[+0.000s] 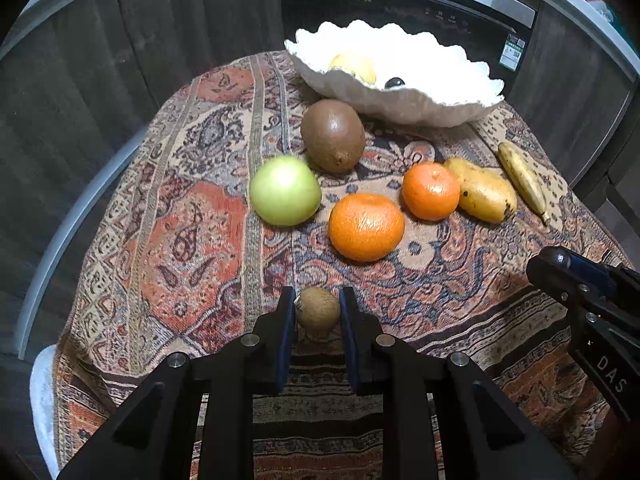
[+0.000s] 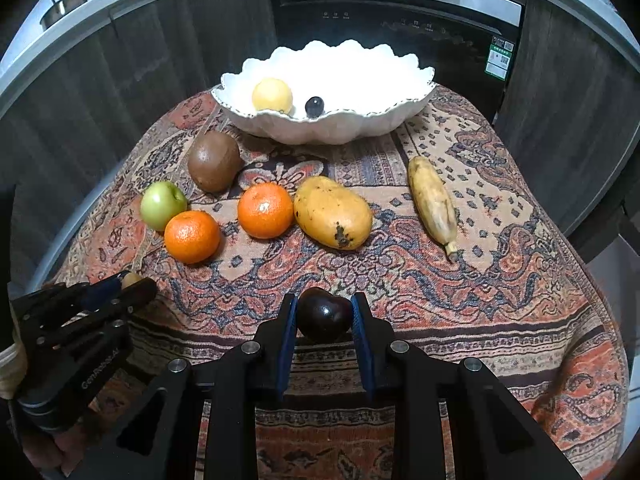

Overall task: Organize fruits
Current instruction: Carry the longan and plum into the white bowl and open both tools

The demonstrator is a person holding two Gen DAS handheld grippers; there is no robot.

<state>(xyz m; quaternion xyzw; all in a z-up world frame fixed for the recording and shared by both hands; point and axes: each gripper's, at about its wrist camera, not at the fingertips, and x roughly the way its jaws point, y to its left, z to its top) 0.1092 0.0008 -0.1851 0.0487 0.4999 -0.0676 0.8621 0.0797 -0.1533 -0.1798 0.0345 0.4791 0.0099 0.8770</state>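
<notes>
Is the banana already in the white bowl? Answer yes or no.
No. The banana lies on the patterned cloth, apart from the white bowl, which holds only a yellow fruit and a dark one.

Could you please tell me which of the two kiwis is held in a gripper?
The small kiwi, gripped between the left gripper's fingers; the large kiwi lies free on the cloth near the white bowl.

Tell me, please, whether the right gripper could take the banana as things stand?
Probably not yet: the right gripper is already shut on a dark plum. The banana itself lies apart on the cloth, with nothing between it and the gripper, so the way looks free once the plum is dropped.
</notes>
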